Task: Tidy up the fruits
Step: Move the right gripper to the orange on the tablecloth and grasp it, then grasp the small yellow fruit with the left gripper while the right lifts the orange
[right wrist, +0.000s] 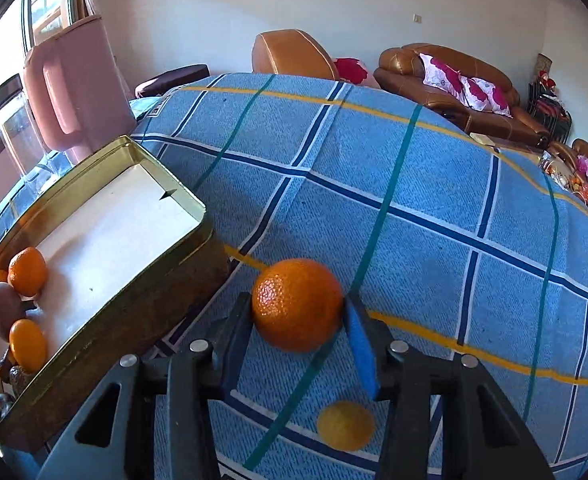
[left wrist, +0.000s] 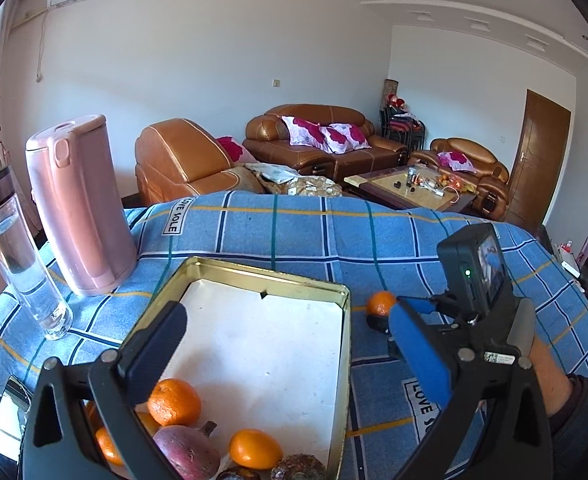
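Observation:
An orange (right wrist: 296, 304) rests on the blue checked cloth (right wrist: 434, 184) just right of the gold tin (right wrist: 134, 264). My right gripper (right wrist: 294, 320) is shut on it, one pad touching each side. In the left wrist view the same orange (left wrist: 380, 303) shows beyond the tin's right wall. My left gripper (left wrist: 290, 340) stands wide open above the tin (left wrist: 344, 320), holding nothing. At the tin's near end lie three oranges (left wrist: 174, 402) and a purple passion fruit (left wrist: 186, 454). A blurred yellow fruit (right wrist: 346, 426) lies on the cloth under my right gripper.
A pink kettle (left wrist: 80, 208) and a glass bottle (left wrist: 18, 256) stand at the table's left, behind the tin. A person's hand and dark sleeve (left wrist: 554, 376) hold the right gripper. The cloth drops off at the far edge, with brown sofas (left wrist: 310, 140) beyond.

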Demonstrator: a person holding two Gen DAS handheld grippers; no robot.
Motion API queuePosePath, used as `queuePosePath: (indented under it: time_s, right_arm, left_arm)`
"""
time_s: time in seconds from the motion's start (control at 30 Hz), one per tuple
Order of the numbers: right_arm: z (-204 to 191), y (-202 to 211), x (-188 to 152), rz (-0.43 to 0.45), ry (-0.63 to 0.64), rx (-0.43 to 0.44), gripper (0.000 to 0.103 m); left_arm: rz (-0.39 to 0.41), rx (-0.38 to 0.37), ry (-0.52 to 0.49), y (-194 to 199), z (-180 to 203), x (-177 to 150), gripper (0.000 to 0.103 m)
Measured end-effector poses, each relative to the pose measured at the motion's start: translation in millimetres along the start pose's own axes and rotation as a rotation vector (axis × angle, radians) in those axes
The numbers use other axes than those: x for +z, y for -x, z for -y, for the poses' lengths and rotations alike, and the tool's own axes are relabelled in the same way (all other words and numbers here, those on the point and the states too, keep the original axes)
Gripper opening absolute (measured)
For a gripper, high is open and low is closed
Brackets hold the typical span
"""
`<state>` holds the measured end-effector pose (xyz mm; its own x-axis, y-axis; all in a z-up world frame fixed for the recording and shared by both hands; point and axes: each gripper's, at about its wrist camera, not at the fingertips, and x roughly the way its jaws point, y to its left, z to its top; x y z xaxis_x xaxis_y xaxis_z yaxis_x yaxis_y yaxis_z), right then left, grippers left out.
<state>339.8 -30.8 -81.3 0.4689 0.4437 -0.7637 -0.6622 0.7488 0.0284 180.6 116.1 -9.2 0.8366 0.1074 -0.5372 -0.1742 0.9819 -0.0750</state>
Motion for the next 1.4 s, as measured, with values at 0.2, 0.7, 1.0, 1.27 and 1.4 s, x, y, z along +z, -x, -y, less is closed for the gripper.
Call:
queuePosePath:
  time_s: [0.2, 0.7, 1.0, 1.27, 1.4]
  right_arm:
    - [6, 48, -16, 0.128, -0.034, -0.035, 0.047]
    - [126, 103, -73, 0.188, -0.297, -0.241, 0.047]
    - [125, 93, -77, 0.169, -0.309, -0.219, 0.047]
    - [113, 89, -77, 0.17, -0.273, -0.221, 0.047]
    - [109, 85, -78, 0.163, -0.261, -0.226, 0.047]
  left_arm:
    - [0.01, -0.024, -0.01, 2, 30, 5, 0.103]
    - [-0.102, -0.09, -0.096, -66, 142, -22, 0.102]
    - [-0.255, -0.146, -0.118, -125, 155, -47, 0.069]
    - [-0.325, -0.194, -0.115, -142, 154, -53, 0.041]
    - [-0.33, -0.235, -0.099, -141, 151, -53, 0.03]
